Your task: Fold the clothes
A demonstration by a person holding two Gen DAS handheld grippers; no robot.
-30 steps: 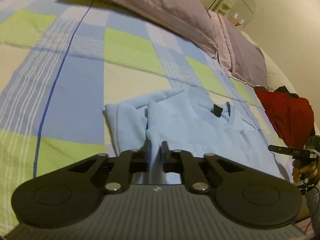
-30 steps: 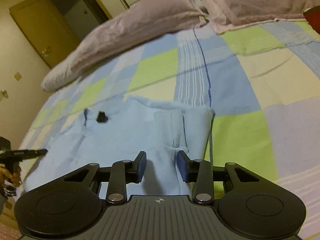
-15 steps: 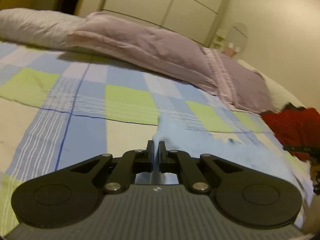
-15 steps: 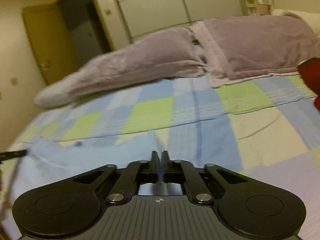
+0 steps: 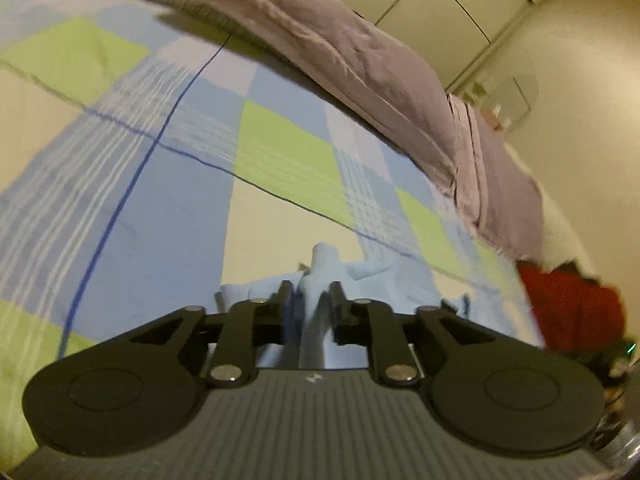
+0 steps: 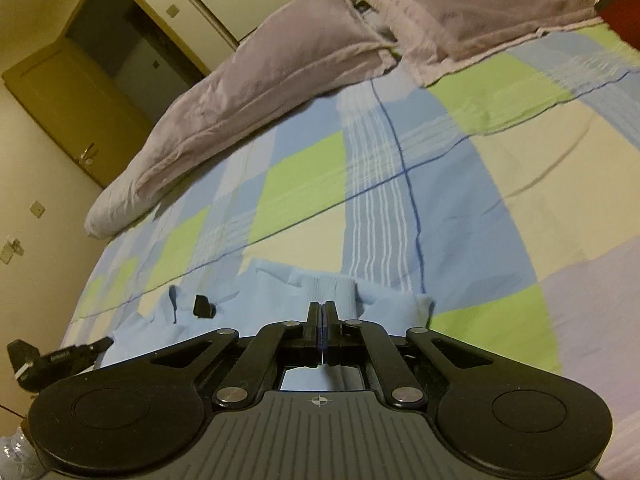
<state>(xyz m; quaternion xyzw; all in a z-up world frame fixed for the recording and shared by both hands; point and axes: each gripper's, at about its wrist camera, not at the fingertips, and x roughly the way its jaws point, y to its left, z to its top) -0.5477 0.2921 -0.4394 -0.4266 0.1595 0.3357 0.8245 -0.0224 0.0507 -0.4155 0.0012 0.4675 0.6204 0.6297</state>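
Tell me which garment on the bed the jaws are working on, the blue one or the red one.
The light blue sweater, lying right at both grippers; the red garment sits untouched at the bed's edge.

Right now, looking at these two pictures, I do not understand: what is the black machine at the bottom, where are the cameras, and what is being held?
Each picture comes from a camera fixed on a hand-held gripper, looking forward along its two fingers. A person carries one in each hand; there is no robot arm. On the checked bedsheet lies a light blue sweater, with purple pillows behind and a red garment at the side. The left gripper is opening, a bunched fold of the sweater between its fingers. The right gripper is shut on a thin fold of it.
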